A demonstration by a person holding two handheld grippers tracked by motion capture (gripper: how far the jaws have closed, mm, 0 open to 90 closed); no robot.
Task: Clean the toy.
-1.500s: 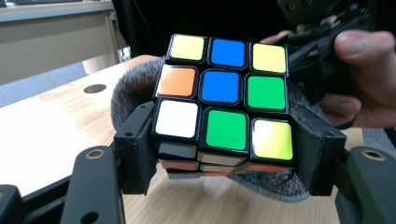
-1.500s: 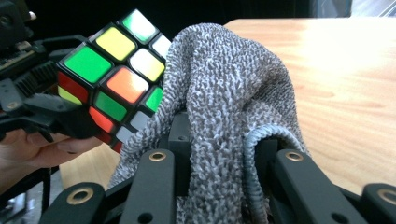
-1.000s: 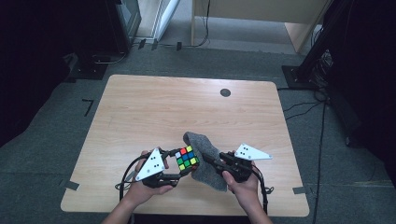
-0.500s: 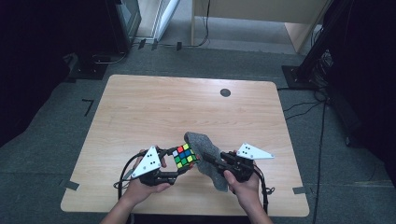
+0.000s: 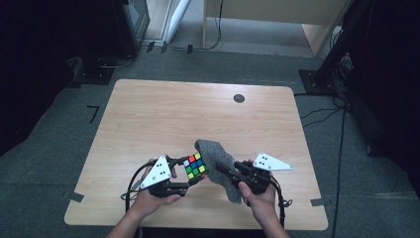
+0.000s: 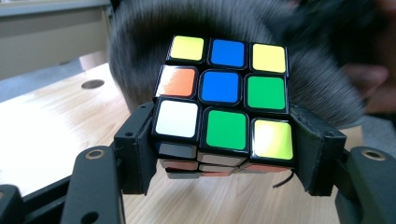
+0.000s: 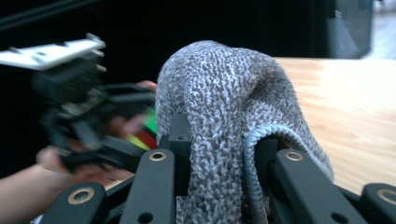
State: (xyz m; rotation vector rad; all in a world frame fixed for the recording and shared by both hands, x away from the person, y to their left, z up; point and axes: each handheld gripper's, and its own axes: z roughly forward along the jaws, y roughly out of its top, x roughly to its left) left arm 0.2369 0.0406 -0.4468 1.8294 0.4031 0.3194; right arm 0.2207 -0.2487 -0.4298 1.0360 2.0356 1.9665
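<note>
The left gripper (image 6: 224,140) had the Rubik's cube (image 6: 224,100) clamped between its jaws, held up just above the near edge of the wooden table (image 5: 163,114). The right gripper (image 7: 219,140) was pinched tight on the grey knitted sock (image 7: 224,93), and the sock's fabric sat right against the cube's far side.

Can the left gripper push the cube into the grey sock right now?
Probably yes. The left gripper holds the cube right against the sock, which the right gripper pinches. Whether the sock's mouth faces the cube, I cannot tell.
</note>
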